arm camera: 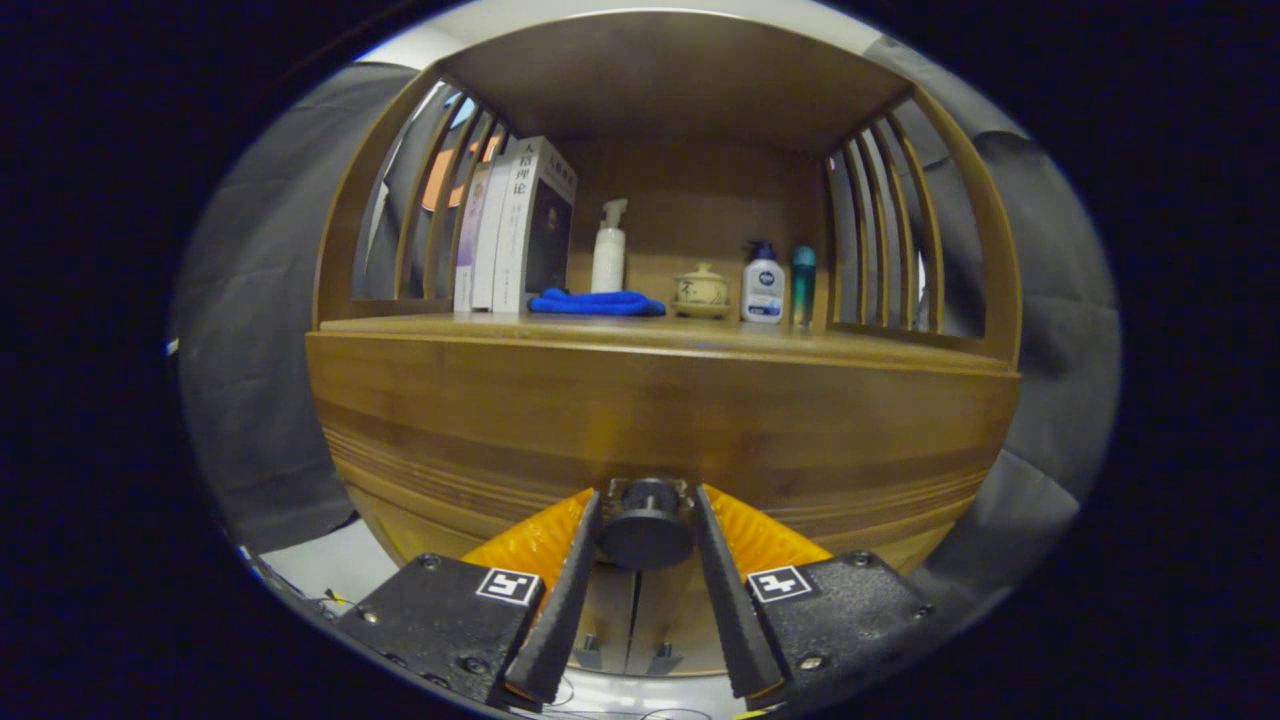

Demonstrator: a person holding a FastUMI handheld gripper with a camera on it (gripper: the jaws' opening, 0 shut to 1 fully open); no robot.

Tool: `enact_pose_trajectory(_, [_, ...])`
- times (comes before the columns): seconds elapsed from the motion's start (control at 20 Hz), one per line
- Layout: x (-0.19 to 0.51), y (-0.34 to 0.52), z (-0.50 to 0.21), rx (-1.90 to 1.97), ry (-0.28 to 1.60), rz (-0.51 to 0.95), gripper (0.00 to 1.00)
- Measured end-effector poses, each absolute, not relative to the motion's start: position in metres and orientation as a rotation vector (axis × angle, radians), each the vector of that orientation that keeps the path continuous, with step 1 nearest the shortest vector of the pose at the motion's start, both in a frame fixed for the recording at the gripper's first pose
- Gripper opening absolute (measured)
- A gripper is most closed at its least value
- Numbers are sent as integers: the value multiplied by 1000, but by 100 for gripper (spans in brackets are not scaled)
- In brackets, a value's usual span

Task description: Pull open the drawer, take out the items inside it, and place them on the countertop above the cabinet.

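Gripping the round black drawer knob, the two-finger gripper has both fingers pressed against its sides. From where I stand the wide wooden drawer front looks flush with the wooden cabinet, so I judge the drawer unopened and its contents hidden. The countertop above holds upright books, a folded blue cloth, a white pump bottle and a small lidded ceramic cup. Pulling, emptying and placing all remain

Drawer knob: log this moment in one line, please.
step: grasp to pull | gripper: shut on drawer knob | drawer: closed | countertop: books, blue cloth, bottles, lidded cup
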State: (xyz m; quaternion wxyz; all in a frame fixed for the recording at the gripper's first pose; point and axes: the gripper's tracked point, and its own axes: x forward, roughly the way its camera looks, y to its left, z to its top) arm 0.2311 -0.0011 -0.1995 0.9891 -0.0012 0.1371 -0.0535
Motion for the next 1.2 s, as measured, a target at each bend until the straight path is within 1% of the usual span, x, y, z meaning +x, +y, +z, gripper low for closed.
enact_pose_trajectory(0.05, [230,-2,-203,-4,290,-114,62])
enact_pose_trajectory(0.4, [226,1,-205,102,320,-163,47])
enact_pose_trajectory(0.65, [222,2,-204,102,349,-150,38])
enact_pose_trajectory(0.75, [222,2,-205,97,355,-141,37])
enact_pose_trajectory(1.2, [222,3,-200,87,366,-102,37])
